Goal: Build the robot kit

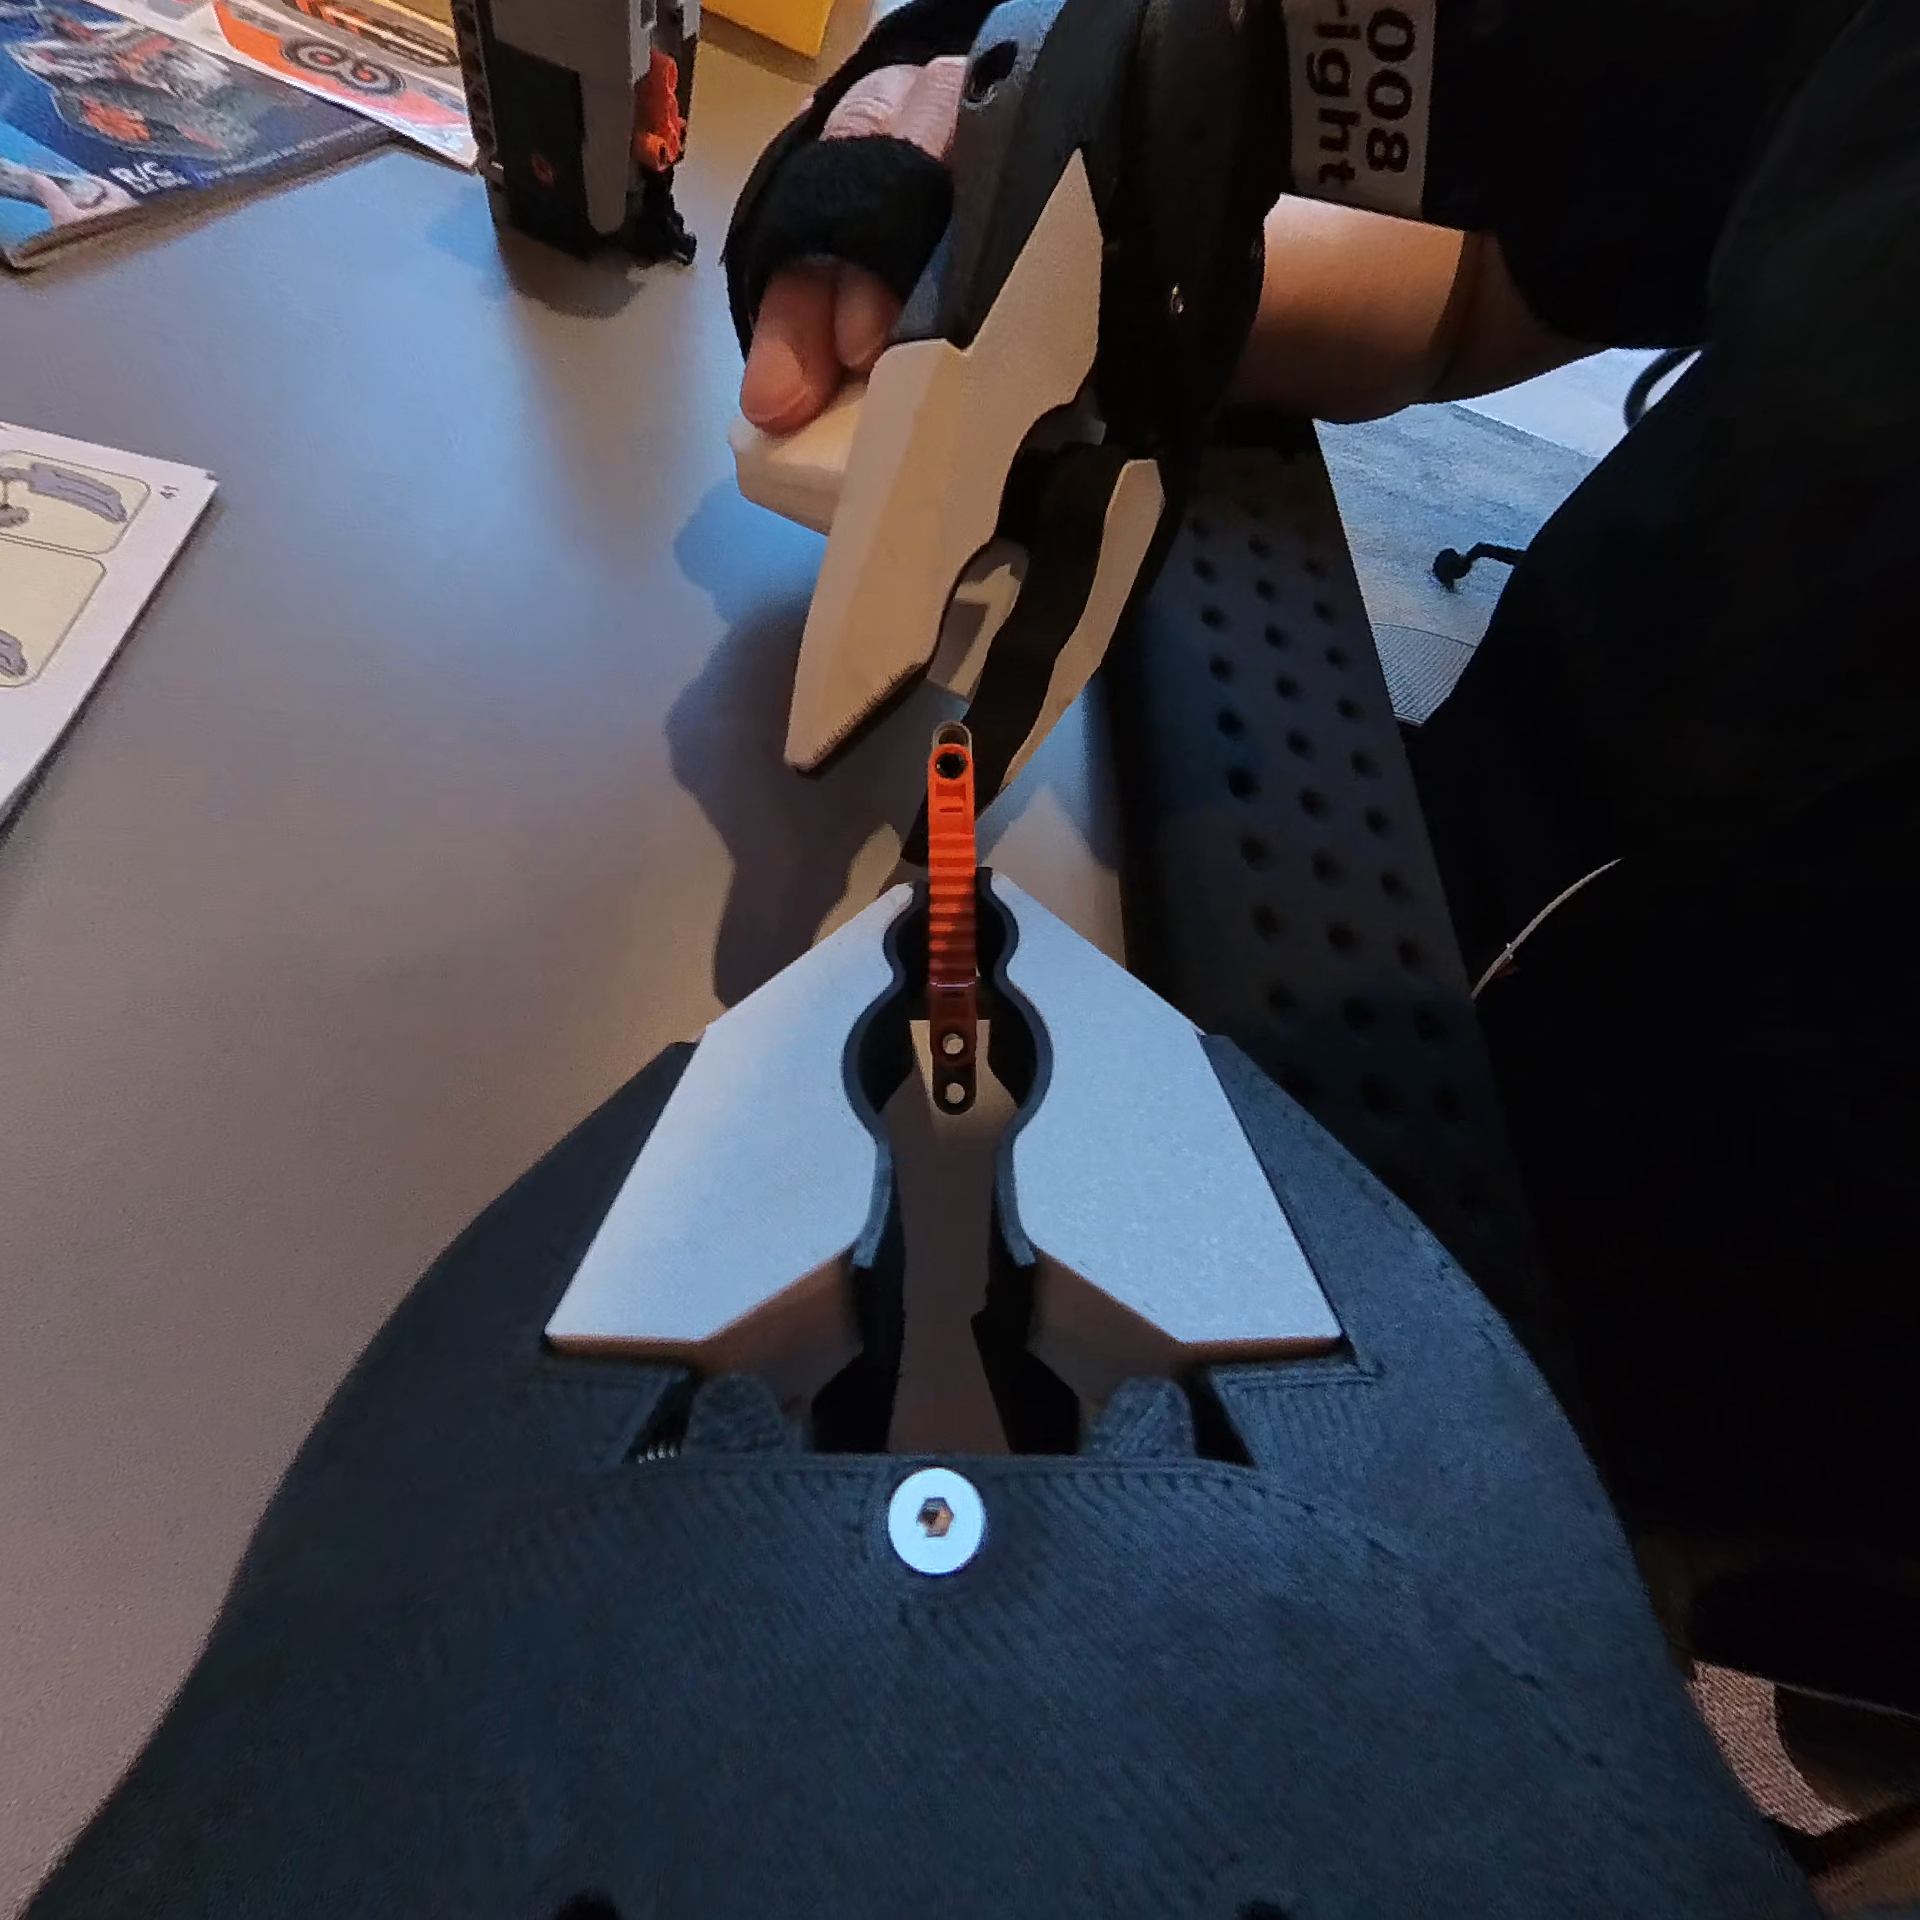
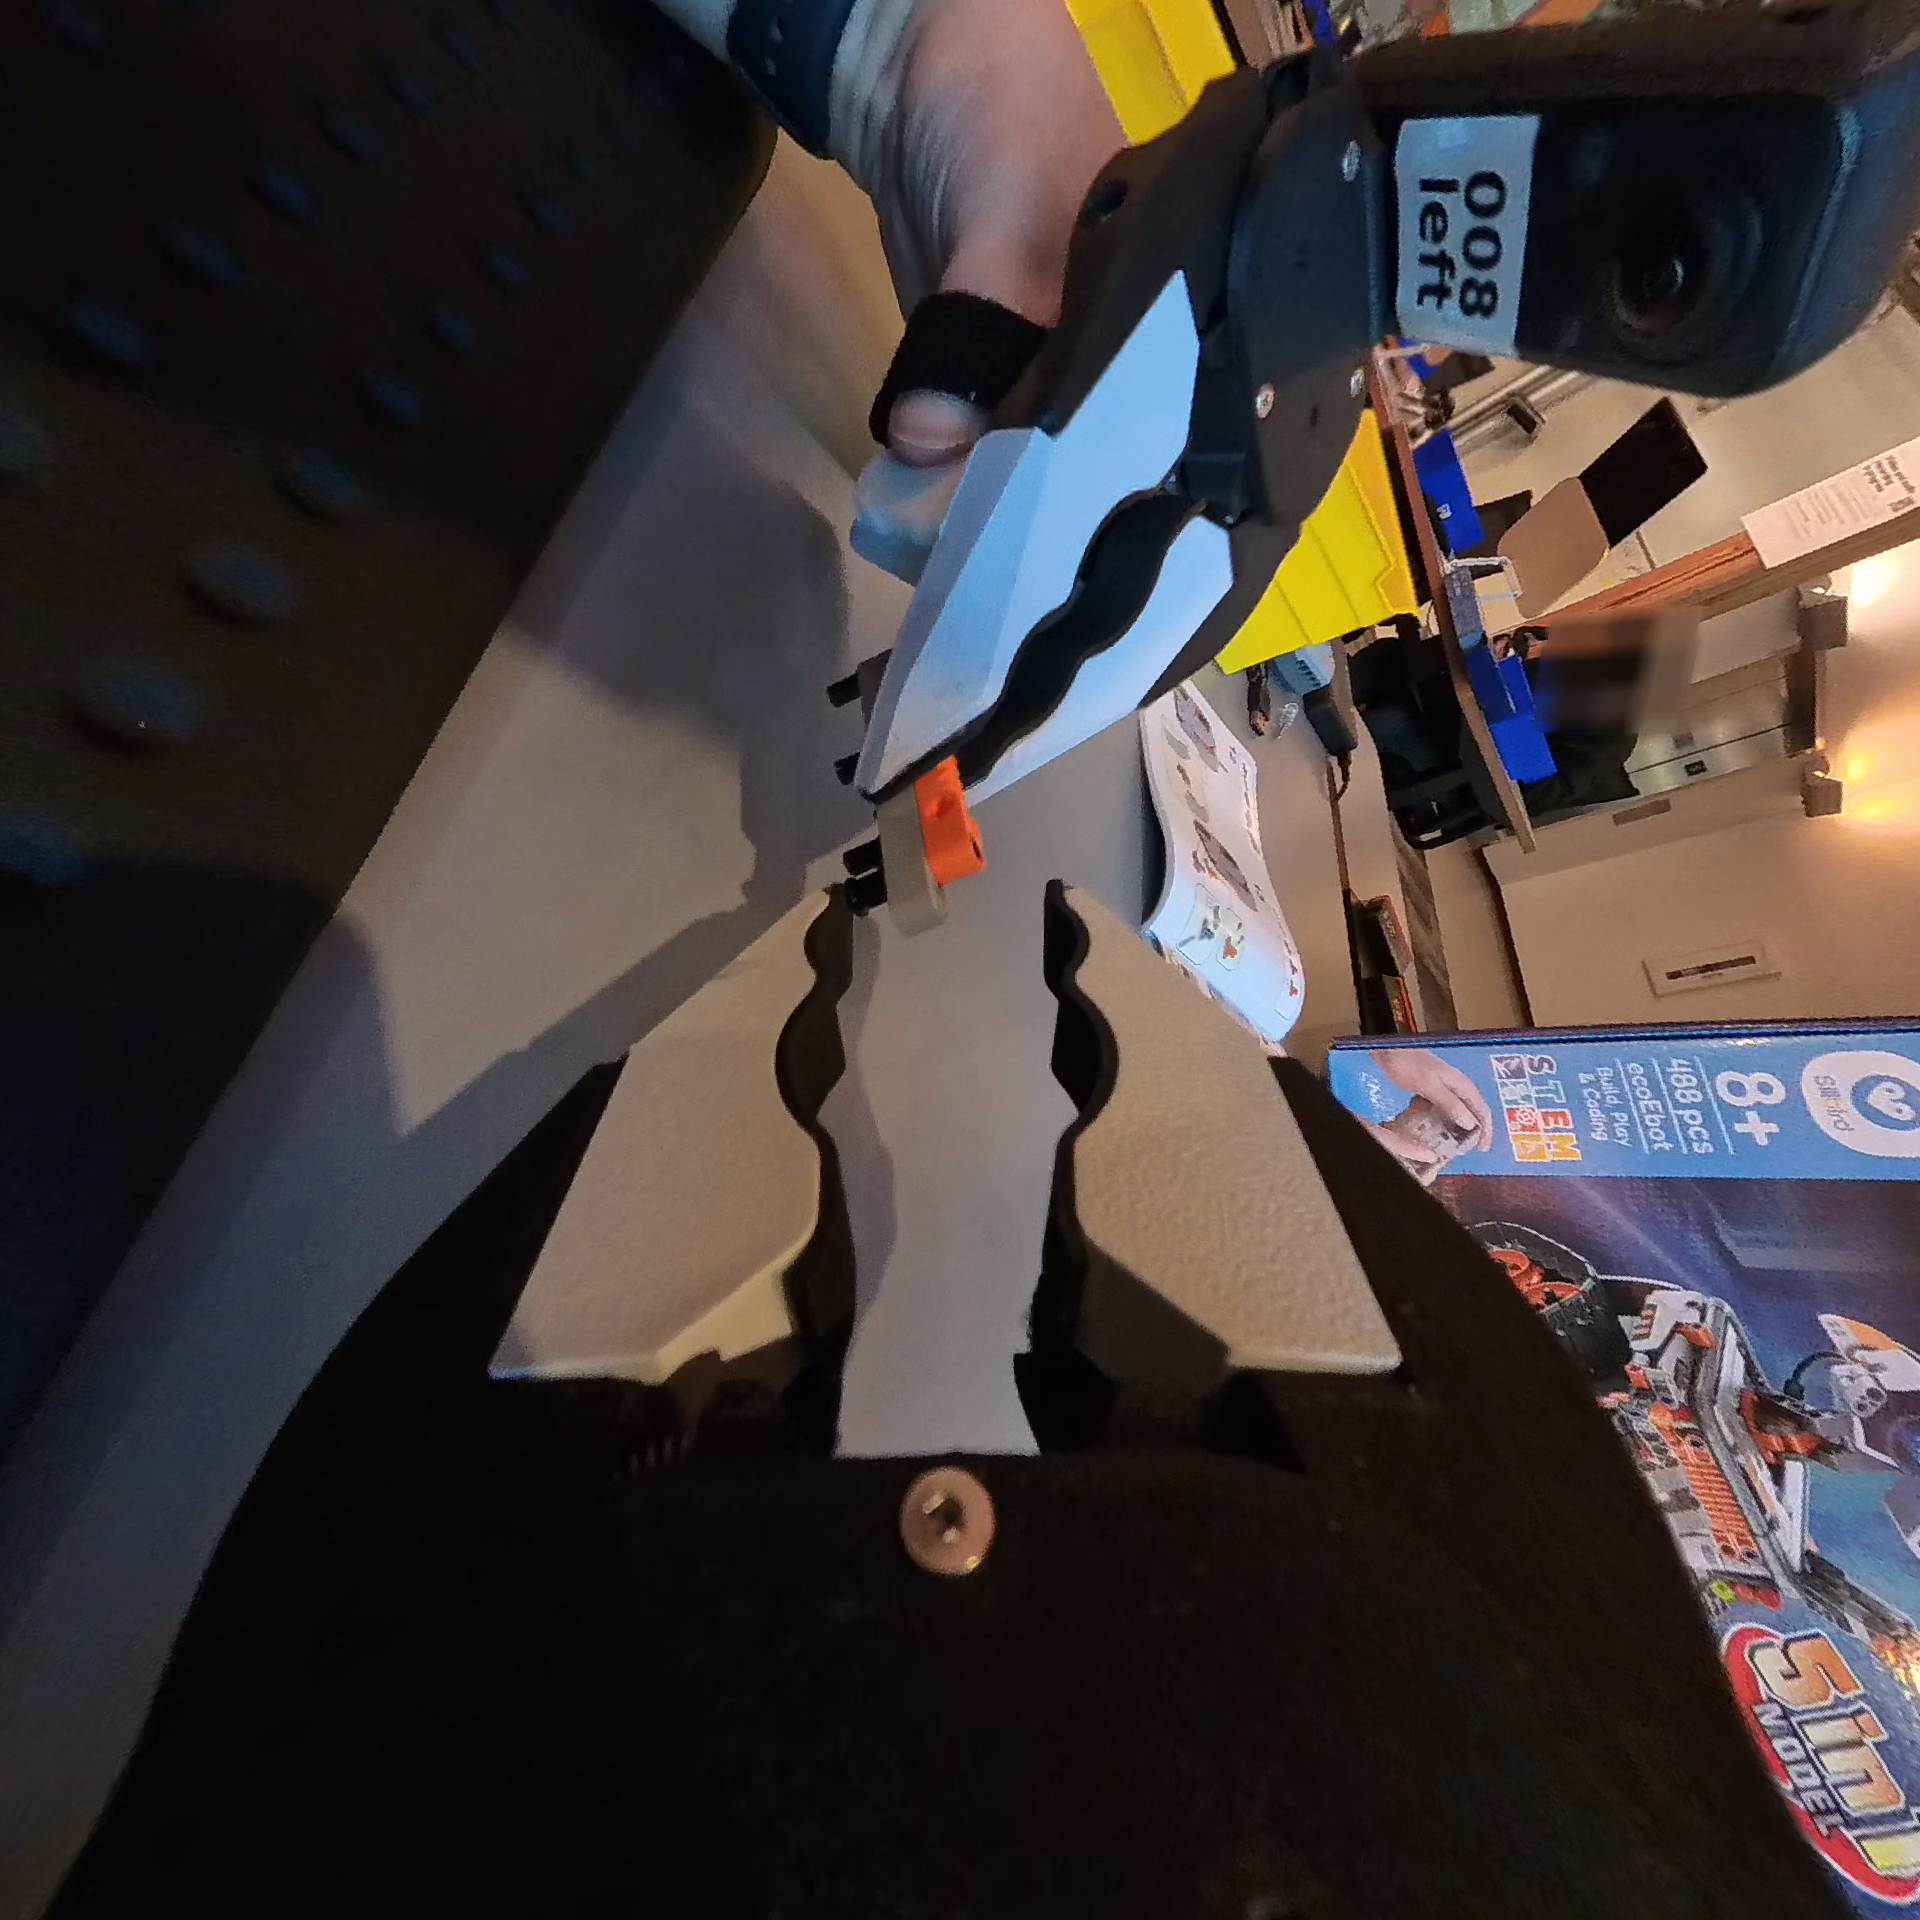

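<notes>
Centrally in the left wrist view, left gripper [image 1: 951, 883] clenched on an orange toothed building-toy beam [image 1: 951, 883] joined to a grey holed beam [image 1: 954, 1075], upright at frame middle. Just above, right gripper [image 1: 914, 738] pointing down, tips beside the beam's top end. In the right wrist view, right gripper [image 2: 945, 894] released, fingers [image 2: 1174, 1122] parted, almost touching the grey-and-orange piece with black pins. Toward upper left, a black-and-grey toy assembly [image 1: 577, 114] standing on the brown table [image 1: 364, 831]; instruction booklet [image 1: 62, 582] at left edge; toy box [image 2: 1662, 1351] at lower right.

Left tongs [image 1: 951, 894] clamped (right tongs [image 2: 940, 904] agape)
</notes>
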`<state>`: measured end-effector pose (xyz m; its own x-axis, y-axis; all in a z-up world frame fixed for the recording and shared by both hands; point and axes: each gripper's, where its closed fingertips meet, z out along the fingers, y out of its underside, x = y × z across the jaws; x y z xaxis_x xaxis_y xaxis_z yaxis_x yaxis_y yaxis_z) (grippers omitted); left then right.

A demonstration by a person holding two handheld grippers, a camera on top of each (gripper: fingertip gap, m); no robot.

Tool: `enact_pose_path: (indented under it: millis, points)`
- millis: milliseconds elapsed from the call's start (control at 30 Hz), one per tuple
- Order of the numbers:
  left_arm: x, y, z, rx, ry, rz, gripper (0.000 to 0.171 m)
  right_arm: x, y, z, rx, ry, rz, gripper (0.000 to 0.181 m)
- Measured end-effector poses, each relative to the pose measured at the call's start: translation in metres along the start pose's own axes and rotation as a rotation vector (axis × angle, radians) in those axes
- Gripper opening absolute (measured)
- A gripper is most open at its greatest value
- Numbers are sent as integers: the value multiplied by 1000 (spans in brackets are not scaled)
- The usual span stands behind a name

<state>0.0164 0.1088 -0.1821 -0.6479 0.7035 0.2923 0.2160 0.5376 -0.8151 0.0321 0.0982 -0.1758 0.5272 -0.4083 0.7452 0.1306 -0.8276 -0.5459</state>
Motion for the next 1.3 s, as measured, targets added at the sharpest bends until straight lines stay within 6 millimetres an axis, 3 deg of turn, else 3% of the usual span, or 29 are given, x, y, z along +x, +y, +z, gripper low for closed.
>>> enact_pose_path:
  millis: [133, 267, 367, 467, 700, 767, 867, 1167, 1300]
  points:
    - [3, 2, 0, 0, 57, -63, 6, -4, -2, 1, 13, -28, 26, 37]
    - [11, -11, -8, 119, 396, -495, 6, -5, -16, -2, 124, -121, 252, 32]
    - [7, 4, -5, 67, 430, -582, 6, 0, -17, -4, 154, -160, 383, 25]
    - [13, 7, -4, 49, 501, -647, 6, 0, -17, -5, 158, -154, 360, 27]
    - [16, 2, -8, 84, 580, -712, 6, -17, -26, -11, 187, -301, 443, 44]
    - [18, 4, -6, 69, 585, -725, 6, -19, -27, -9, 183, -299, 431, 42]
    - [22, 8, -3, 38, 589, -712, 6, -23, -22, -6, 141, -294, 383, 24]
    - [24, 7, -4, 42, 631, -737, 6, -25, -23, -4, 101, -290, 345, 24]
    - [24, 5, -6, 52, 642, -742, 6, -23, -25, -5, 115, -315, 431, 24]
